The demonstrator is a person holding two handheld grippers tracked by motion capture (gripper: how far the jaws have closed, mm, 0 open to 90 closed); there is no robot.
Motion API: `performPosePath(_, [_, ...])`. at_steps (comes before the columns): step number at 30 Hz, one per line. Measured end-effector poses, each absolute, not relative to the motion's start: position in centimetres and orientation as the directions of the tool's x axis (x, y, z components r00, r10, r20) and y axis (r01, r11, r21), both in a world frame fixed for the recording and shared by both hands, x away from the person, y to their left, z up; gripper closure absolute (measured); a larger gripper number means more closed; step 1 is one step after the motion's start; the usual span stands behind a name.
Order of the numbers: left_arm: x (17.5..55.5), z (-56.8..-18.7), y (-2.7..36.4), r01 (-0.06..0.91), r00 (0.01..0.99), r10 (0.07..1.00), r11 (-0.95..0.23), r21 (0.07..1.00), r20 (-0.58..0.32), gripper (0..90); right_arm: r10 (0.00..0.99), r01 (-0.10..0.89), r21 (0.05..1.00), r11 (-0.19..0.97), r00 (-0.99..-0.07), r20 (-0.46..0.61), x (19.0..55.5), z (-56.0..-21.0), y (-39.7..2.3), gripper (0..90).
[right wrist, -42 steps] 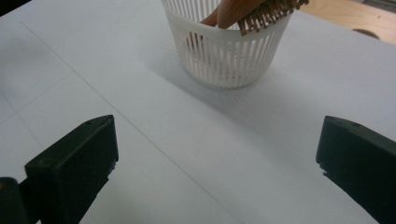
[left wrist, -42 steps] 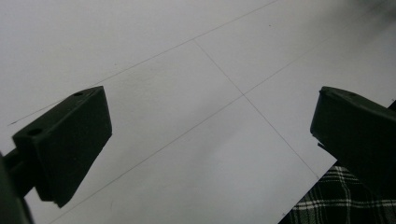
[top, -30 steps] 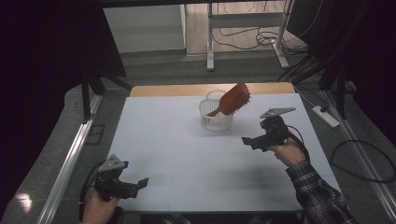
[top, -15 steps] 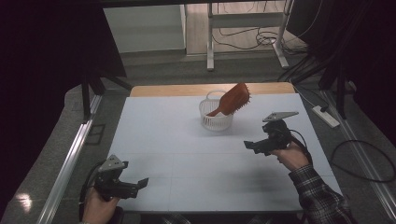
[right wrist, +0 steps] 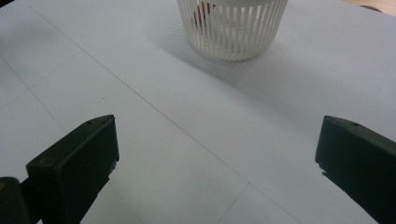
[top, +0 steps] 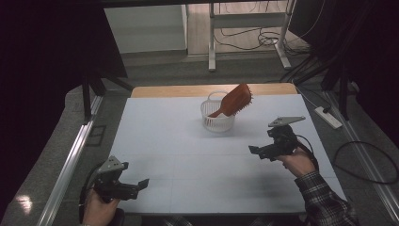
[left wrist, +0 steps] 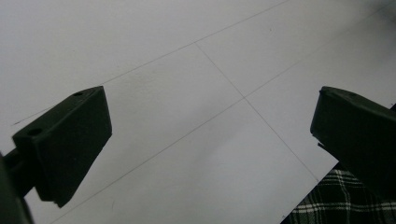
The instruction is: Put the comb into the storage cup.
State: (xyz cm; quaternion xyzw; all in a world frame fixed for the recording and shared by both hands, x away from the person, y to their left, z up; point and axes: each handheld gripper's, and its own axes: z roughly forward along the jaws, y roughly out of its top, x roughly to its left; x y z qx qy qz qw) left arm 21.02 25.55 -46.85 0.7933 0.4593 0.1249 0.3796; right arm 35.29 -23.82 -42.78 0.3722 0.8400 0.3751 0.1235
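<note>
The pale grey-white tabletop [top: 188, 155] sits in a dim room with dark drapes. At its twelve o'clock, a white slatted plastic basket [top: 218, 115] holds a brown wooden hairbrush [top: 236, 100], handle down, seemingly resting on the rim. The placing looks finished; next, probably both hands rest. The right gripper [top: 259, 151], at four o'clock, gapes empty; the left gripper [top: 135, 184], at seven, likewise.

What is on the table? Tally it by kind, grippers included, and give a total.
Hairbrush: 1
Basket: 1
Grippers: 2, left gripper and right gripper
Total: 4
</note>
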Motion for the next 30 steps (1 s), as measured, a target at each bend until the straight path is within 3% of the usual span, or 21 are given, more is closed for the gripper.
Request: performPosePath(30, [21.1,-46.9,25.5,0.635,0.55,0.822,-0.298,0.712,-0.147,0.0,0.73,0.539,0.724,0.43,-0.679,0.071,33.2,-42.8,-25.7,0.0])
